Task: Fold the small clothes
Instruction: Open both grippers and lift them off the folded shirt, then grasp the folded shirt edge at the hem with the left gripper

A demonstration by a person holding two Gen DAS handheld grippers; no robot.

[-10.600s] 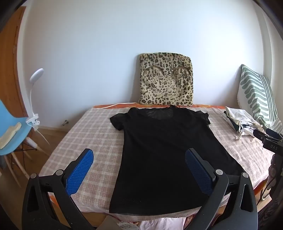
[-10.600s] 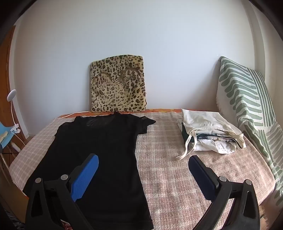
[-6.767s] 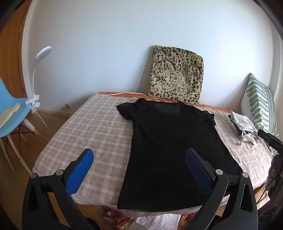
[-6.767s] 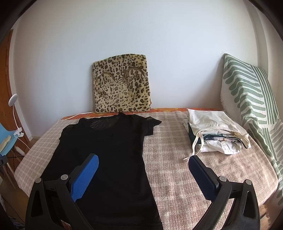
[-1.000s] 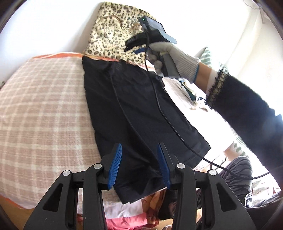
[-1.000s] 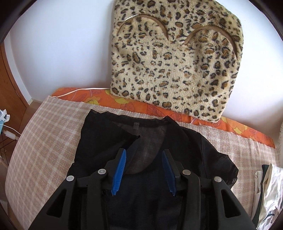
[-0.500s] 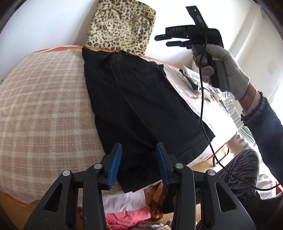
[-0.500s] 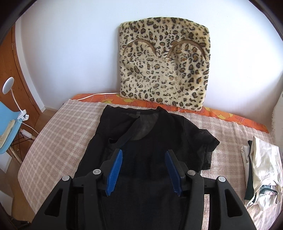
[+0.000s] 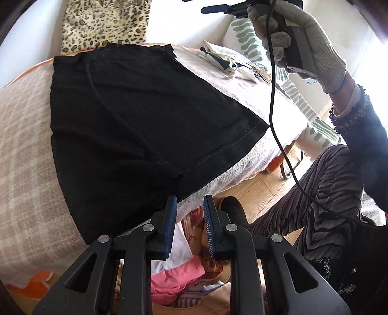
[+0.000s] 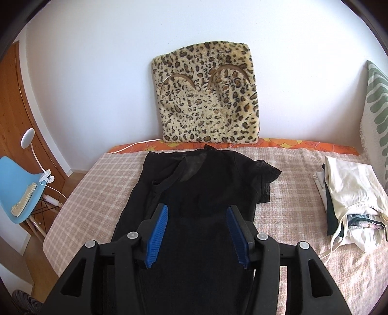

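A black T-shirt (image 9: 126, 116) lies flat on the checked bed cover (image 9: 21, 135), its left side folded in over the body; it also shows in the right wrist view (image 10: 203, 198). My left gripper (image 9: 189, 208) is partly open and empty, just off the shirt's hem at the near bed edge. My right gripper (image 10: 197, 218) is open and empty, held high above the shirt's middle; it also shows in the left wrist view (image 9: 218, 9), in a gloved hand.
A leopard cushion (image 10: 208, 97) leans on the back wall. A pile of folded light clothes (image 10: 351, 201) lies at the right, beside a green striped pillow (image 10: 378, 101). A blue chair (image 10: 19, 189) with a clip lamp stands left. Loose clothes (image 9: 179, 273) lie below the bed edge.
My left gripper has dropped to the shirt's hem at the bed edge and its jaws have narrowed. My right gripper has pulled back and up from the collar, and its jaws have opened wider.
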